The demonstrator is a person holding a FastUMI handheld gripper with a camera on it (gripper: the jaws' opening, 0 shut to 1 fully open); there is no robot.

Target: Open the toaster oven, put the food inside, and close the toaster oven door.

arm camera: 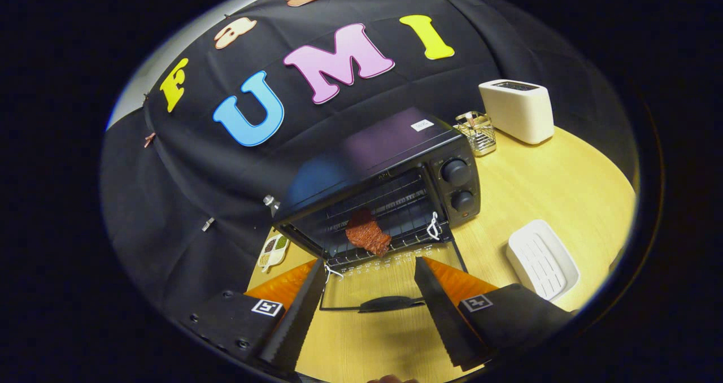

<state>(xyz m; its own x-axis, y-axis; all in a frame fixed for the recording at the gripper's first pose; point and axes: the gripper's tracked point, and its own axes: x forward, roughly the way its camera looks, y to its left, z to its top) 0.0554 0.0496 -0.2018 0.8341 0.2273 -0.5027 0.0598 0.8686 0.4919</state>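
1. The left side of the toaster oven (384,168) is partly lost against the black cloth wall (186,202), and a small sectioned dish (274,251) beside it is half hidden behind the left finger.
2. The glass of the oven door (390,281) is see-through, so the wooden table (542,191) shows through it; only its thin frame and dark handle (391,303) are made out clearly.
3. The gripper (370,270) is held spread wide, nothing gripped – the door handle lies in the gap between the fingers, untouched as far as can be seen.
4. The food (367,233), a reddish-brown slab, is seen on the wire rack inside the oven, just beyond the fingertips; its long axis runs from the oven's back towards the open front.
5. The oven's front is turned towards the gripper, with the door dropped flat and two knobs (458,185) at its right.
6. Beyond the oven a white toaster (517,112) and a small wire holder (477,131) are seen; a white ridged tray (542,259) lies to the right.
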